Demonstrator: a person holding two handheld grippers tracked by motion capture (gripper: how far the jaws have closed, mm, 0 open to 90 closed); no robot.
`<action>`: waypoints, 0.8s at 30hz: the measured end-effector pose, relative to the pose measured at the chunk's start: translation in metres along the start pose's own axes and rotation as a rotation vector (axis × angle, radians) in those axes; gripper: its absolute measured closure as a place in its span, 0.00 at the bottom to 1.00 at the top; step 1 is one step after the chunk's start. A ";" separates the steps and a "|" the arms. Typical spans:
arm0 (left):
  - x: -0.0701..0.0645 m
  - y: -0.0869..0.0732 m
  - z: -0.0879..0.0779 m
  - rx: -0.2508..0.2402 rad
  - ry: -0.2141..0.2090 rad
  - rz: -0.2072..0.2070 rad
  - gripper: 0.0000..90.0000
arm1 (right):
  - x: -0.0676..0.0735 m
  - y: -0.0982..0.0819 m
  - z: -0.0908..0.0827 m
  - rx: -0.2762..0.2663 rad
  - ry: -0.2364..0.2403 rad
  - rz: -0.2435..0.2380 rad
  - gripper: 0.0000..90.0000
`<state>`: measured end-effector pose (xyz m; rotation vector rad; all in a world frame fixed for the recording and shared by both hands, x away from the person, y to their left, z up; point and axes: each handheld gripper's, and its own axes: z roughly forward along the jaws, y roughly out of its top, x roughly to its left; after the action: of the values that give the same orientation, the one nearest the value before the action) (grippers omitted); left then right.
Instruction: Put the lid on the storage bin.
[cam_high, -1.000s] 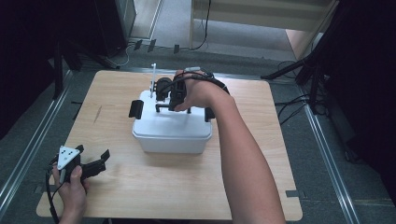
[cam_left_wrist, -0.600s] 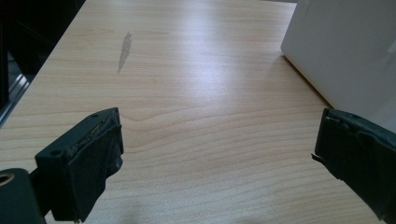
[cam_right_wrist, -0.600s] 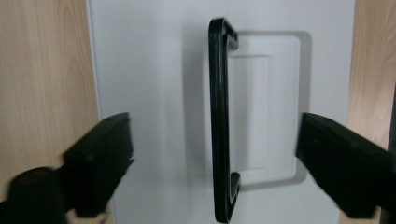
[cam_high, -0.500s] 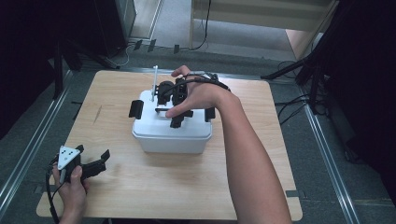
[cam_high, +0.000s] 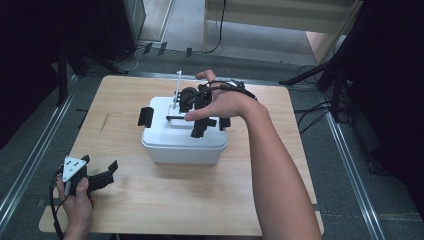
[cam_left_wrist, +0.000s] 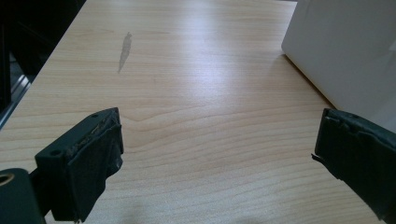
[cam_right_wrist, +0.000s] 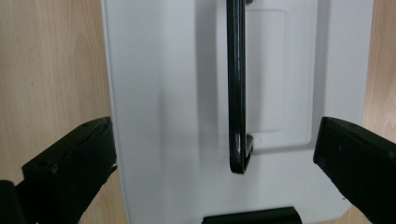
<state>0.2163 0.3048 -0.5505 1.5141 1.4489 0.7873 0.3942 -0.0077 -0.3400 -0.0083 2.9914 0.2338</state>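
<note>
One white lidded box stands at the centre of the wooden worktop; one black carry handle lies flat along its lid; two black side latches are visible, one at each end; the right hand-held gripper hangs just above the lid, its jaws having just been opening, now spread wide with nothing between them; the left hand-held gripper rests at the near left corner, well apart from the box, jaws wide and empty; one grey smudge marks the worktop left of the box; nothing stands between either gripper and the box.
</note>
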 end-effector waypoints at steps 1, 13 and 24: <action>0.000 0.000 0.000 0.000 0.000 0.000 0.02 | 0.000 -0.003 0.000 0.002 0.001 -0.003 0.00; 0.000 0.000 0.000 0.000 0.002 -0.003 0.02 | -0.001 -0.023 -0.007 0.016 -0.009 0.031 0.00; 0.000 0.000 0.000 0.000 0.006 0.003 0.02 | -0.002 -0.046 -0.011 0.019 -0.010 0.056 0.00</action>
<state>0.2166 0.3051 -0.5506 1.5159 1.4512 0.7943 0.3950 -0.0547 -0.3364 0.0791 2.9867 0.2105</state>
